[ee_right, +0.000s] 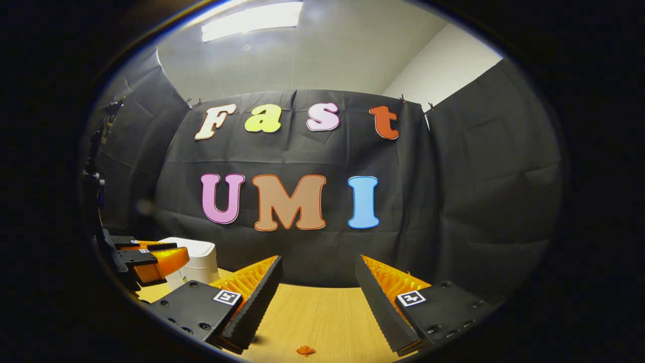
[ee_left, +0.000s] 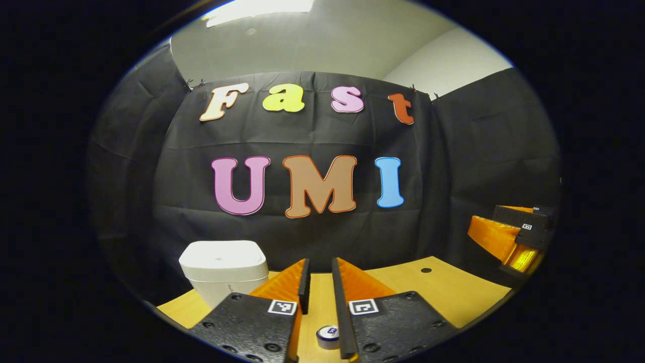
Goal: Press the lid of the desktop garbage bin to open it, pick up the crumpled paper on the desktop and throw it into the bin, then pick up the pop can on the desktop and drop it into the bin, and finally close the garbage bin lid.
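The white bin (ee_left: 223, 272) stands on the wooden desk (ee_left: 453, 292) at the left, its lid down; it also shows as the bin (ee_right: 199, 264) in the right gripper view. My left gripper (ee_left: 320, 263) hovers to the right of it, fingers a narrow gap apart and holding nothing. The pop can's top (ee_left: 327, 337) peeks out low between those fingers, standing on the desk below them. My right gripper (ee_right: 317, 267) is wide open over the desk (ee_right: 312, 312). A small orange crumpled scrap (ee_right: 304, 350) lies just beneath it.
The right gripper (ee_left: 514, 237) hangs at the far right of the left gripper view. The left gripper (ee_right: 151, 257) sits in front of the bin in the right gripper view. A small round hole (ee_left: 426, 270) marks the desk near the back wall.
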`<state>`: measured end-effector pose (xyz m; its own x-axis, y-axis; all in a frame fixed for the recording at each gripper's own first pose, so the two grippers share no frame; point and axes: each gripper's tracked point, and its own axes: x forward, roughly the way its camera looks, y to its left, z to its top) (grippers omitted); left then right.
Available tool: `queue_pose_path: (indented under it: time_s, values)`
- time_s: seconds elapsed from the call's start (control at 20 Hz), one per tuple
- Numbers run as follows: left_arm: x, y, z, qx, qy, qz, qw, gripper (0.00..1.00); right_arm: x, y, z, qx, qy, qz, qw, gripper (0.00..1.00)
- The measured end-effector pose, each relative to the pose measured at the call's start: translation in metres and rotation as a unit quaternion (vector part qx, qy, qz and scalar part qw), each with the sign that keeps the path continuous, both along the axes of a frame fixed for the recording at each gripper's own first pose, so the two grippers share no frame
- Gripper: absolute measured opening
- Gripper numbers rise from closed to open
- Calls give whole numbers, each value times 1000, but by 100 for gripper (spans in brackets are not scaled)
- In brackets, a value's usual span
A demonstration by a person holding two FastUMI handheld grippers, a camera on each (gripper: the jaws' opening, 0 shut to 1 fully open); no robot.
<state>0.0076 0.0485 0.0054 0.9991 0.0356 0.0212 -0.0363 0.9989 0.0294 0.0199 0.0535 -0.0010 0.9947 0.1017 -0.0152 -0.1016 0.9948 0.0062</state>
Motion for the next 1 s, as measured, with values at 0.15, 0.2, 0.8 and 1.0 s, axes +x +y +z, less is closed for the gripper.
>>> queue_pose_path:
  time_s: [0.15,0.2,0.8,1.0]
  values:
    - [2,20,6,15,-12,33,999,0,2,0,0,-1,0,-2,1000,96]
    - [4,19,6,18,-12,29,999,0,2,0,-1,-1,-1,-3,1000,96]
    - [67,137,45,78,-46,136,987,0,7,3,-11,-5,14,-14,1000,96]
    - [95,176,28,52,-23,156,986,0,7,3,-17,-9,23,-22,999,96]
